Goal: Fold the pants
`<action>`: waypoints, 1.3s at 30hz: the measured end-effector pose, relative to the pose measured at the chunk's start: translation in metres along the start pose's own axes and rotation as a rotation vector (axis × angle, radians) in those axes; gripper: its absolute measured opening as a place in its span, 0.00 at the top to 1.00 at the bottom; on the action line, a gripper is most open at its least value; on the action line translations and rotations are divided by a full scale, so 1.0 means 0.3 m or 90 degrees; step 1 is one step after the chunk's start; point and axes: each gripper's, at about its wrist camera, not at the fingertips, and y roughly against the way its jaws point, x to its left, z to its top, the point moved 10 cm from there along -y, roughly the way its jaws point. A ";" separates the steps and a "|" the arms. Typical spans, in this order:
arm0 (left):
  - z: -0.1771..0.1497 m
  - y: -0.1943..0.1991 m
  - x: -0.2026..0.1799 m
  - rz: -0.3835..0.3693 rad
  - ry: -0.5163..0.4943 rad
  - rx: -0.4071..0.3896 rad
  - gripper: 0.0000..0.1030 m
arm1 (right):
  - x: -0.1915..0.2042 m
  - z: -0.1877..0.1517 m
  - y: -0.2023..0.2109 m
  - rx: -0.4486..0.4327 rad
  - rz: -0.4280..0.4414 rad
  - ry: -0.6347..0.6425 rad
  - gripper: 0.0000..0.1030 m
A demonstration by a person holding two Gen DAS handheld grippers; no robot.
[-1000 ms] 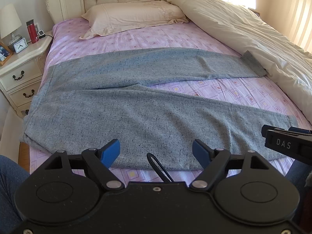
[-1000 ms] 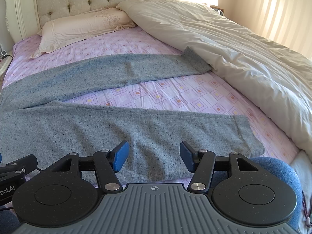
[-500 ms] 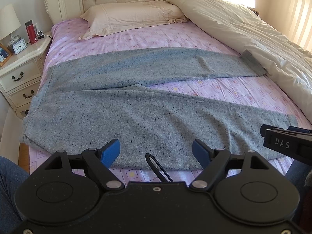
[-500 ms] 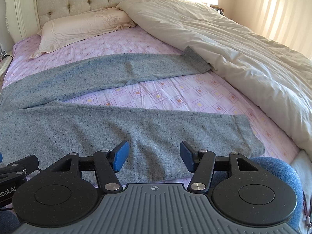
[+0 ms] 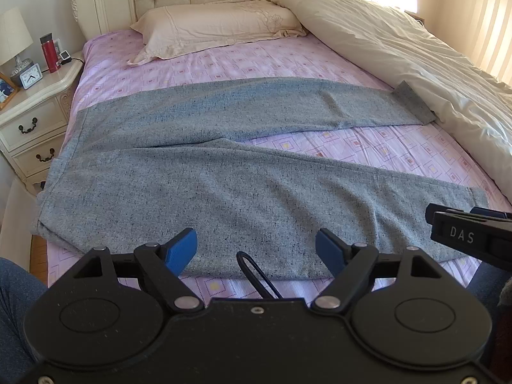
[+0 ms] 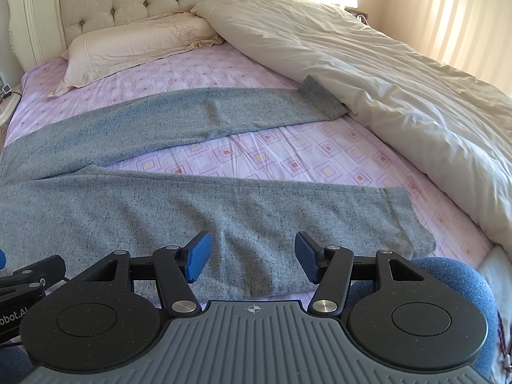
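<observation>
Grey speckled pants [image 5: 198,185] lie flat across the pink patterned bed sheet [image 5: 368,147], waist at the left, both legs spread apart toward the right. They also show in the right wrist view [image 6: 179,211]. The far leg's cuff [image 6: 320,99] rests against the duvet. My left gripper [image 5: 256,249] is open and empty, held above the near edge of the near leg. My right gripper [image 6: 251,256] is open and empty, above the near leg closer to its cuff [image 6: 409,224]. The right gripper's side shows in the left wrist view [image 5: 464,233].
A cream duvet [image 6: 400,89] is bunched along the right side of the bed. A pillow [image 5: 211,25] lies by the tufted headboard. A nightstand [image 5: 28,108] with a lamp, clock and red bottle stands at the left. The person's knees are at the bed's near edge.
Both grippers have drifted very slightly; the left view shifted a little. The pants have not moved and both grippers stay open.
</observation>
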 end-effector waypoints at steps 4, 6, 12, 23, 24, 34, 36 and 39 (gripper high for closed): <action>0.002 -0.001 -0.002 0.000 -0.001 0.001 0.21 | -0.001 0.000 0.001 0.000 0.000 0.000 0.45; 0.001 -0.002 0.000 -0.001 -0.001 0.000 0.21 | -0.001 -0.001 0.001 0.000 0.000 0.000 0.45; 0.002 -0.001 0.002 -0.001 0.000 -0.001 0.21 | -0.001 -0.002 0.002 0.000 0.000 0.000 0.45; 0.000 -0.001 0.005 0.000 -0.001 0.000 0.21 | -0.002 -0.004 0.001 0.000 0.000 0.000 0.45; 0.000 -0.002 0.005 0.000 -0.001 0.000 0.21 | -0.001 -0.005 0.000 0.000 0.001 0.001 0.45; -0.007 -0.022 0.017 -0.013 -0.005 0.007 0.27 | -0.002 0.005 -0.030 0.053 0.051 -0.031 0.45; 0.009 -0.038 0.019 -0.026 -0.003 0.009 0.27 | -0.015 0.017 -0.043 0.074 0.079 -0.064 0.45; 0.053 -0.062 0.024 -0.034 -0.009 -0.002 0.28 | -0.040 0.050 -0.053 0.094 0.119 -0.109 0.45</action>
